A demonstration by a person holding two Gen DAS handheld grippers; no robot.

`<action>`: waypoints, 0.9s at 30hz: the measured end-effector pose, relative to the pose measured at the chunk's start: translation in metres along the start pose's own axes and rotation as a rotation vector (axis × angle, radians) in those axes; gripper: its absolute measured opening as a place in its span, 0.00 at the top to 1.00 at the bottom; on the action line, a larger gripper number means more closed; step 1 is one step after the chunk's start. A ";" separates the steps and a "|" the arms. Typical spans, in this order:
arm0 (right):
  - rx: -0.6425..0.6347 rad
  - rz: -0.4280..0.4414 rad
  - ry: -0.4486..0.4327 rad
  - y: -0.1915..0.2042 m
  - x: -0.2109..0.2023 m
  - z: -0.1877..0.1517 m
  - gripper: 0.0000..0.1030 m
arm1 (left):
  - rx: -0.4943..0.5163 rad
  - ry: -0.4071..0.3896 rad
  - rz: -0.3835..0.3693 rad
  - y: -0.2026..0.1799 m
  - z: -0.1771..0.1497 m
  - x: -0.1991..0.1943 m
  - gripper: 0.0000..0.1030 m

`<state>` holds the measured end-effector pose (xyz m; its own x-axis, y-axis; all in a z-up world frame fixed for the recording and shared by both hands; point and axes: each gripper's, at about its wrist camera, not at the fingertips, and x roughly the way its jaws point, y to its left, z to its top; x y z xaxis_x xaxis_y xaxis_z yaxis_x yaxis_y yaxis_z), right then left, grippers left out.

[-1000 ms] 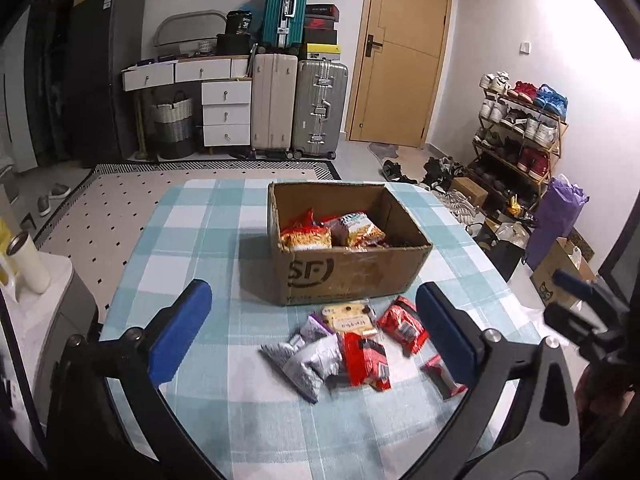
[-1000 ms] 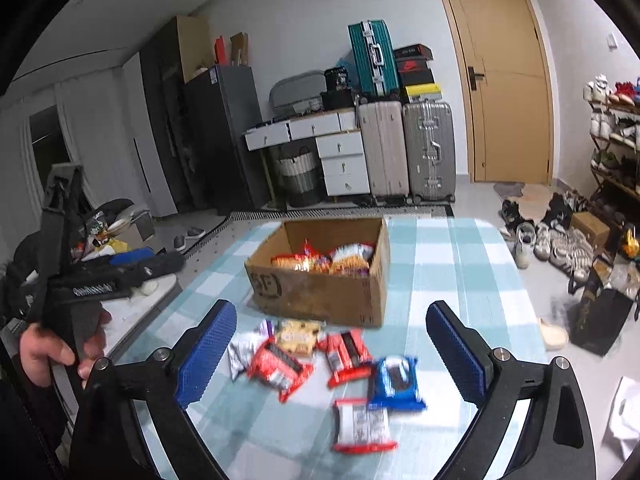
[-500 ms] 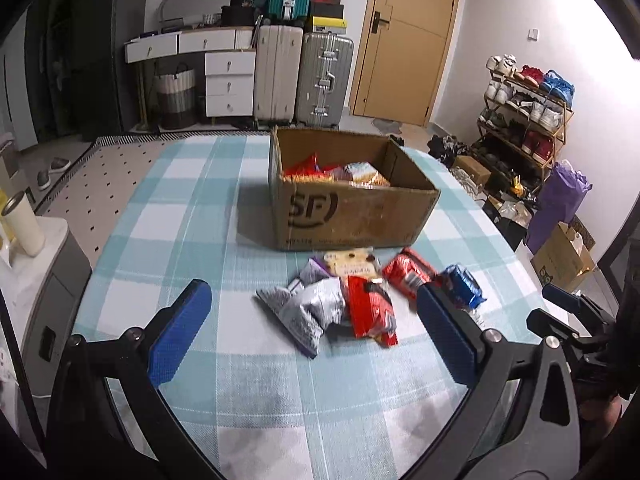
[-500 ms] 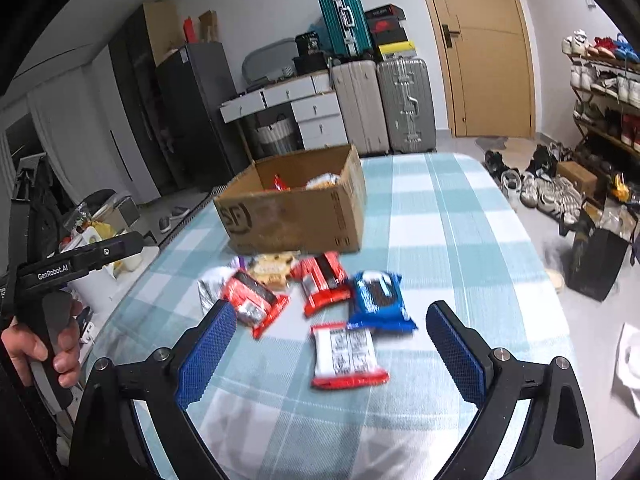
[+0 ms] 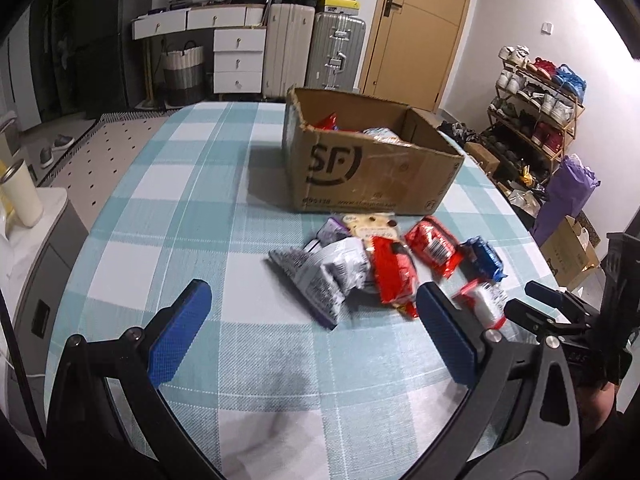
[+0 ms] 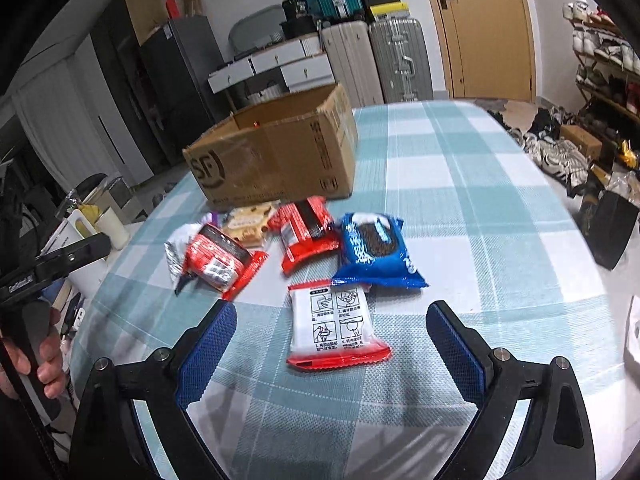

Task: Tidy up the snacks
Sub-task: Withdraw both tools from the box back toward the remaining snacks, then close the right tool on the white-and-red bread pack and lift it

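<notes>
We are viewing the counter through both wrist cameras. The cardboard box is standing open at the far centre of the checked cloth. Its near wall is hiding most of the contents in the left wrist view, where only a red corner and a pale packet top are showing above the rim; in the right wrist view the interior is not visible at all.

The loose snacks are lying in a cluster just in front of the box. The silver packet is lying crumpled, partly under the red packet, and its print is too blurred for us to read. The beige packet is mostly covered by its neighbours, and it is touching the box foot or nearly so; we cannot tell which. The second red packet is lying with its long axis running toward the box. The blue packet is lying beside it on a similar axis, its near edge overlapping the white packet. The white packet is lying printed side up, long axis pointing away from the camera, red seam nearest.

The left tool is hovering with its blue pads wide apart and holding nothing. The right tool is likewise spread, empty, with the white packet lying between its fingertips.
</notes>
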<state>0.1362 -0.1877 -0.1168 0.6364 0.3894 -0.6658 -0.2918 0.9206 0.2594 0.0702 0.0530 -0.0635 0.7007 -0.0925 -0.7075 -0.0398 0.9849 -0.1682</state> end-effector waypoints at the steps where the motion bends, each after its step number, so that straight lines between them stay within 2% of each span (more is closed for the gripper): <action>1: -0.003 0.002 0.008 0.000 0.004 0.000 0.05 | -0.003 0.004 0.000 0.002 -0.001 0.001 0.01; 12: -0.015 -0.005 0.084 -0.001 0.035 0.001 0.06 | -0.025 0.042 0.003 0.014 -0.011 0.016 0.01; 17: -0.044 -0.023 0.110 0.004 0.043 0.003 0.11 | -0.037 0.053 0.009 0.022 -0.015 0.021 0.01; 19: -0.062 -0.042 0.114 0.007 0.045 0.003 0.16 | -0.046 0.058 0.009 0.027 -0.016 0.022 0.01; 21: -0.105 -0.084 0.119 0.013 0.047 0.003 0.35 | -0.056 0.064 0.012 0.031 -0.018 0.024 0.01; 22: -0.141 -0.111 0.126 0.018 0.049 0.002 0.41 | -0.060 0.066 0.012 0.033 -0.018 0.024 0.01; 23: -0.187 -0.139 0.131 0.024 0.051 0.001 0.53 | -0.064 0.069 0.012 0.035 -0.019 0.025 0.01; 27: -0.237 -0.146 0.128 0.031 0.053 -0.001 0.58 | -0.071 0.069 0.013 0.039 -0.021 0.024 0.01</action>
<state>0.1595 -0.1384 -0.1447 0.5929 0.2325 -0.7710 -0.3721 0.9282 -0.0063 0.0707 0.0863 -0.1015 0.6490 -0.0923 -0.7552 -0.1008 0.9734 -0.2056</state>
